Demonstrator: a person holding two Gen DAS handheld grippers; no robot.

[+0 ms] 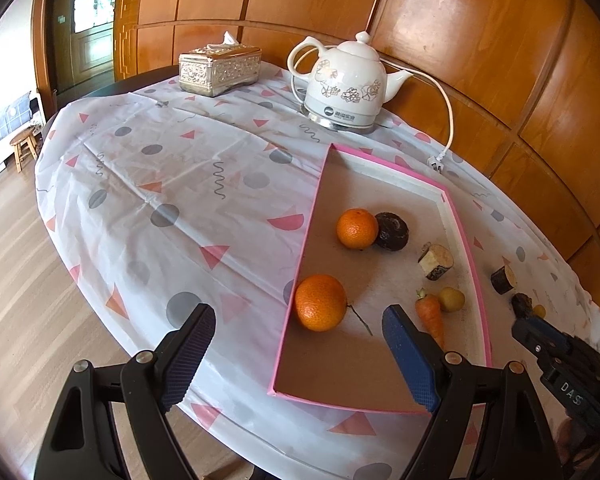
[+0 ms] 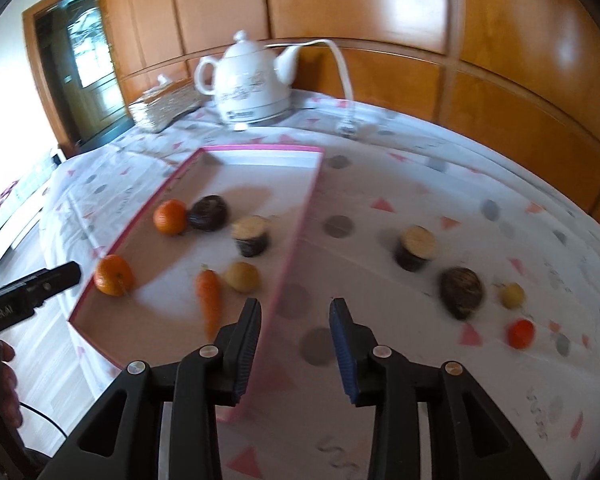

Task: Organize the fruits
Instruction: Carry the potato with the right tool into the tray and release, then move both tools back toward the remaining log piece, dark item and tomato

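A pink-rimmed tray (image 1: 392,168) holds two oranges (image 1: 320,302) (image 1: 357,228), a dark round fruit (image 1: 392,231), a cut cane piece (image 1: 436,261), a carrot (image 1: 431,314) and a small yellow fruit (image 1: 451,299). My left gripper (image 1: 300,344) stands open just short of the near orange and holds nothing. In the right wrist view my right gripper (image 2: 296,336) is open and empty above the tray's right rim (image 2: 300,236). On the cloth to its right lie a cane piece (image 2: 416,254), a dark brown fruit (image 2: 460,292), a small yellow fruit (image 2: 512,295) and a small red-orange fruit (image 2: 521,334).
A white kettle (image 1: 346,88) with a cord and loose plug (image 1: 436,162) stands at the back, beside a silver tissue box (image 1: 220,68). A wood-panelled wall runs behind the table. The patterned cloth (image 1: 160,200) drops off over the table's left edge to the floor.
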